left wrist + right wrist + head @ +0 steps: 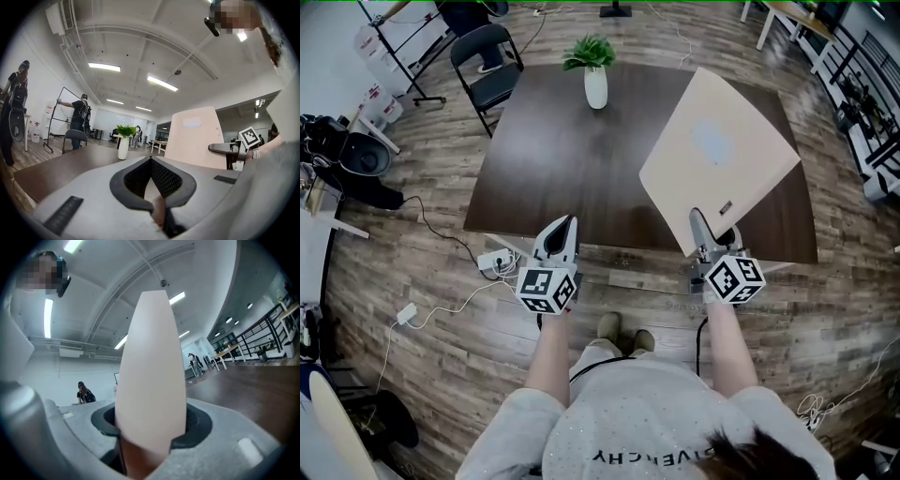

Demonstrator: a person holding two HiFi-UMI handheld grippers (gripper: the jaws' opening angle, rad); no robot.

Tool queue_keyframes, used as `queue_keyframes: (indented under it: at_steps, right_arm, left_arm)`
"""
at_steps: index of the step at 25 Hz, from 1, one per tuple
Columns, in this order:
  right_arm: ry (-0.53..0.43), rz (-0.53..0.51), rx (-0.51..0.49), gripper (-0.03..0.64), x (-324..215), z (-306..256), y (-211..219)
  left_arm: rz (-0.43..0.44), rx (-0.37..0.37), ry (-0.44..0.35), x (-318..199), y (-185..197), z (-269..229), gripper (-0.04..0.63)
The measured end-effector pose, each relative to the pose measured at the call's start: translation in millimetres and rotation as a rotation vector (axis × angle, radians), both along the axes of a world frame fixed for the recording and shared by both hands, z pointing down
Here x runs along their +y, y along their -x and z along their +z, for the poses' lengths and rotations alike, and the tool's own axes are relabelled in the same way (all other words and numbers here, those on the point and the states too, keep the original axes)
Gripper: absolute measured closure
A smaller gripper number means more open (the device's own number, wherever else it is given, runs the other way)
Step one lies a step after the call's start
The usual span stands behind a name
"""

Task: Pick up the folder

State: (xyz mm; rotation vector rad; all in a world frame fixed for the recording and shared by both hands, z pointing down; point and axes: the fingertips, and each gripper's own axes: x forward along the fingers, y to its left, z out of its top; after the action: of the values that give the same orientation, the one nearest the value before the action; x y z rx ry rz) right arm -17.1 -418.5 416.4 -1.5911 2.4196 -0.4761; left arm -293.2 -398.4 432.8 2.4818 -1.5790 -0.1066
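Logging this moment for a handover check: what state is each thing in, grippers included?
folder: closed, tilted up, gripped at its near edge.
right gripper: shut on the folder.
left gripper: shut, empty.
potted plant: upright on the table.
chair: upright, unoccupied, by the table's far corner.

Beige folder (pixel 718 150) closed, tilted steeply over table (pixel 562 169) (pale label on cover).

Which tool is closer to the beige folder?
Right. The right tool grips the folder's near edge, holding it tilted above the table. The left tool hangs apart, off to the folder's left.
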Motion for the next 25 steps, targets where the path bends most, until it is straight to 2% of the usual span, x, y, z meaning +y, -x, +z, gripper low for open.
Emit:
queue_keyframes:
  at_steps: [9, 25]
  right_arm:
    - [-0.054, 0.003, 0.061, 0.368, -1.7, -18.4, -2.3]
    - [-0.139, 0.03, 0.081, 0.368, 3.9, -52.4, -4.0]
  left_arm:
    - [-0.024, -0.005, -0.034, -5.6, 6.2, -19.3, 0.598]
    - [-0.074, -0.004, -0.083, -3.2, 21.5, -48.2, 0.598]
